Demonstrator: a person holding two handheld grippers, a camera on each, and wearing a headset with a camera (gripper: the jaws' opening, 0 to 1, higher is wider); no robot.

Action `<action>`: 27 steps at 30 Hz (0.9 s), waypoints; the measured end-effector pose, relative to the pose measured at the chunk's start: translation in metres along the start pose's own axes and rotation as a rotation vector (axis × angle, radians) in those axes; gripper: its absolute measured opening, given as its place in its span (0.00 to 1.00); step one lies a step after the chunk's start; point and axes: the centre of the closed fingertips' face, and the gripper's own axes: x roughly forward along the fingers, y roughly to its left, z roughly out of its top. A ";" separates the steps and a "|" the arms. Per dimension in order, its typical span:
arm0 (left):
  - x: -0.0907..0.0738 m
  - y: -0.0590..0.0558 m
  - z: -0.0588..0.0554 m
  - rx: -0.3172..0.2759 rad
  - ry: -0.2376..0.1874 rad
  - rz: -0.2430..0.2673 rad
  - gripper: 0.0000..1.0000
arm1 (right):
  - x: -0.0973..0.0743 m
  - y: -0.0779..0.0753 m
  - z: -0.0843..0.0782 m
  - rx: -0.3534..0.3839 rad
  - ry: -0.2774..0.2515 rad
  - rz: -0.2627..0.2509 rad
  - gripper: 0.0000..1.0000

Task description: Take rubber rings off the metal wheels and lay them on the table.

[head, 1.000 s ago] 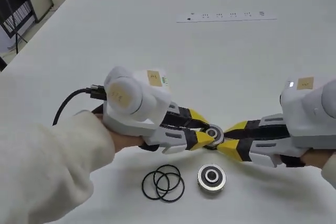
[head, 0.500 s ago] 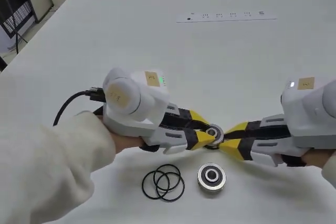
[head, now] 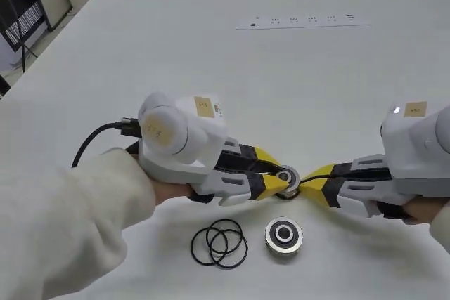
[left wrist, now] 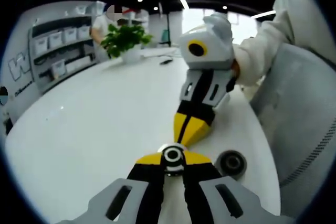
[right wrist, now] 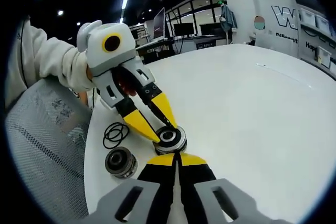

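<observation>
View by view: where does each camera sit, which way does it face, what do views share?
Head view: on the headset, looking down at the white table; a cream sleeve, left gripper and right gripper show.
Left gripper view: along its own jaws, clamped on a round metal wheel, towards the right gripper.
Right gripper view: along its own shut jaws, back towards the left gripper and sleeve.
Gripper views share the clamped wheel and a second metal wheel lying on the table.

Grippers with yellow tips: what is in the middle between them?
A metal wheel. The left gripper clamps it, and the right gripper points its shut tips at it from the other side, as the head view shows.
</observation>
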 end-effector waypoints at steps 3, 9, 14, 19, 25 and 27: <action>0.000 0.000 0.000 -0.001 -0.006 0.000 0.14 | -0.003 -0.002 0.002 0.112 -0.035 0.010 0.00; 0.000 0.000 0.000 0.004 -0.006 0.003 0.13 | -0.008 -0.007 0.008 0.293 -0.107 0.030 0.00; 0.000 0.000 0.000 0.006 -0.006 0.003 0.13 | -0.007 -0.006 0.009 0.336 -0.117 0.039 0.00; 0.000 0.000 -0.001 0.014 -0.005 0.005 0.13 | -0.008 -0.003 0.014 0.340 -0.125 0.040 0.00; 0.000 0.000 -0.001 0.017 -0.004 0.006 0.13 | -0.007 0.000 0.016 0.317 -0.116 0.034 0.00; 0.000 0.000 -0.001 0.018 -0.003 0.007 0.13 | -0.008 0.001 0.016 0.318 -0.116 0.034 0.00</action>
